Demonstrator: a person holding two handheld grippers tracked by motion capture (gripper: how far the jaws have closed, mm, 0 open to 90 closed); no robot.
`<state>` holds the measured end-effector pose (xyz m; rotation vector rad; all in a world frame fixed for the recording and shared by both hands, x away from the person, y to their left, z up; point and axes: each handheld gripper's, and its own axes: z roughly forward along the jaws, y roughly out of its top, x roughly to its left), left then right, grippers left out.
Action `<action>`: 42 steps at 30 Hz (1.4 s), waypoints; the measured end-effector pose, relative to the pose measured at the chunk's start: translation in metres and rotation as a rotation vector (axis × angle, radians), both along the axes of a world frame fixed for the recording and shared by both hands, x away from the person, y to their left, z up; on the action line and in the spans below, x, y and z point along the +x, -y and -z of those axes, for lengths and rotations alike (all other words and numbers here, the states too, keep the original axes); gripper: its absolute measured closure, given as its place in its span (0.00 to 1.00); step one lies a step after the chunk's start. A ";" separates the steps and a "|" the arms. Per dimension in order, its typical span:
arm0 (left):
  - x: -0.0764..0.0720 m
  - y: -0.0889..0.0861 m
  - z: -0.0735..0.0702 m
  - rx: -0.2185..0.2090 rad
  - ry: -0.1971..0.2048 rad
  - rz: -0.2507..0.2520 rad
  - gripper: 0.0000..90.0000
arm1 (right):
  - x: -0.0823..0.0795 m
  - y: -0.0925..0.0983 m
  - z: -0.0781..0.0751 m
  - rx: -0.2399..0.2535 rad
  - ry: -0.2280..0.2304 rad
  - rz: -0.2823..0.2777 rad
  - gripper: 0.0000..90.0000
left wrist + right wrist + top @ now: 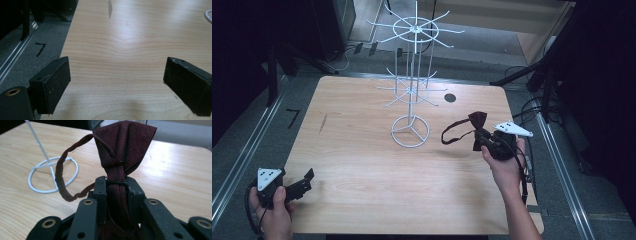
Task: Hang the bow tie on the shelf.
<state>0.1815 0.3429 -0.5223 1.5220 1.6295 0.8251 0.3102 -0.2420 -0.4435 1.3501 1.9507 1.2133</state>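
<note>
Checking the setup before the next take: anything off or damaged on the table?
Mostly fine. The table has a dark scuff near its far left edge. The white wire rack stands upright, hooks bare. The right gripper pinches the dark red bow tie at its knot.

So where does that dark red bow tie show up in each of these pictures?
High view: bow tie right of centre, in the right gripper.
Right gripper view: bow tie centre, rising from the shut jaws.
Left gripper view: not in it.
Shared landmark: white wire stand's ring base, left of the tie.
</note>
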 end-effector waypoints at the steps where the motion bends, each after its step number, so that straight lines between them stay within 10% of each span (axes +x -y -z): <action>1: 0.000 0.000 0.000 -0.001 -0.001 0.000 0.09 | -0.001 -0.003 -0.003 0.005 0.020 -0.012 0.83; 42: 0.000 0.000 0.000 -0.003 -0.004 0.003 0.09 | -0.017 -0.038 -0.040 0.045 0.139 -0.083 0.83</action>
